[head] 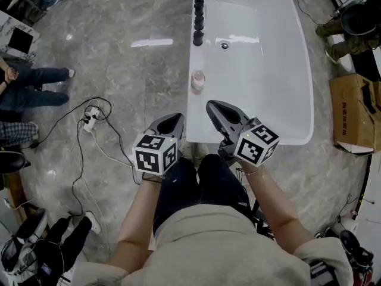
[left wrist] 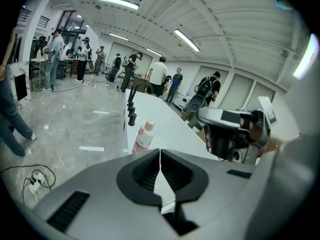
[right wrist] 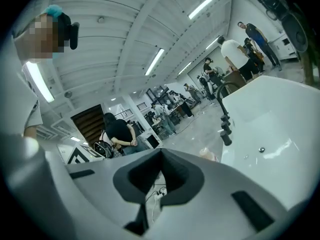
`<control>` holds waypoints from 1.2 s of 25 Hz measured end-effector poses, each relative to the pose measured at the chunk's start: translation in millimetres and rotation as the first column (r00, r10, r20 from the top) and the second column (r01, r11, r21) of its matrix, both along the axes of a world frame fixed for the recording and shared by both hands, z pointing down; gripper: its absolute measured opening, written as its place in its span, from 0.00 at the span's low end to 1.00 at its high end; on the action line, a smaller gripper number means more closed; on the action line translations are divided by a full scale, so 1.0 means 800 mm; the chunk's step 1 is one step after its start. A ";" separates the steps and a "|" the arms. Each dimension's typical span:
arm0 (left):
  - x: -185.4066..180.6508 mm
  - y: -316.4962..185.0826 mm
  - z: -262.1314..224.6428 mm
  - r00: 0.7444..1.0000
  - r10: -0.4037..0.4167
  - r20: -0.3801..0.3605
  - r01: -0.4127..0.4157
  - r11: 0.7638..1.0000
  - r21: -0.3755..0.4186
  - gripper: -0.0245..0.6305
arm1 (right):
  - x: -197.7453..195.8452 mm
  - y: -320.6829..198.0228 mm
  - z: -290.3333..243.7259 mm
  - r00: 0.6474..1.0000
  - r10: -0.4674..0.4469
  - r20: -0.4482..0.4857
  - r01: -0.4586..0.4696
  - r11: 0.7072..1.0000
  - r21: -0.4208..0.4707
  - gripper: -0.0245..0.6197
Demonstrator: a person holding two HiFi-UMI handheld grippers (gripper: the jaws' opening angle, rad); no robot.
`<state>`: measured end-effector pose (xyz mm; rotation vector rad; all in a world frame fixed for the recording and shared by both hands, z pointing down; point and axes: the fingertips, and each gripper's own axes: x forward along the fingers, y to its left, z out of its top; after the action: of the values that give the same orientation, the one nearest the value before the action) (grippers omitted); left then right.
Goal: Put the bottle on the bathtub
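A pink bottle (head: 197, 81) with a pale cap stands upright on the left rim of the white bathtub (head: 250, 137), just near of the black tap knobs (head: 198, 22). My left gripper (head: 177, 118) is shut and empty, short of the tub's near left corner, with the bottle ahead of it. My right gripper (head: 212, 105) is also shut and empty, over the tub's near rim. The left gripper view shows the bottle (left wrist: 144, 136) beyond the closed jaws (left wrist: 160, 152). In the right gripper view only the bottle's top (right wrist: 208, 155) peeks past the jaws (right wrist: 161, 151).
A power strip (head: 90, 118) with trailing cables lies on the marble floor to the left. A cardboard box (head: 354, 112) stands right of the tub. Seated people's legs (head: 36, 85) are at the far left. The tub drain (head: 224, 45) sits inside the basin.
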<state>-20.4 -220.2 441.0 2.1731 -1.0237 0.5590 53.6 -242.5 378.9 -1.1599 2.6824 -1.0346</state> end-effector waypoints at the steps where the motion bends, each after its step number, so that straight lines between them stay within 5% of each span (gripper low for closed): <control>1: 0.001 0.003 -0.003 1.000 -0.001 -0.001 0.001 1.000 -0.003 0.05 | -0.004 0.000 -0.010 1.000 -0.014 -0.004 0.014 1.000 0.013 0.04; 12: 0.028 0.008 -0.061 0.999 0.020 -0.041 -0.018 0.999 0.050 0.05 | -0.018 0.019 -0.065 0.996 -0.087 -0.005 0.087 0.996 0.036 0.04; 30: 0.030 0.008 -0.079 0.999 0.022 -0.047 -0.017 0.996 0.090 0.05 | -0.026 0.033 -0.052 0.997 -0.076 -0.030 0.075 0.997 -0.021 0.02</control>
<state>3.5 -214.2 377.9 2.2659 -1.0202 0.4757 33.0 -215.9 337.6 -1.0947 2.7657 -1.0650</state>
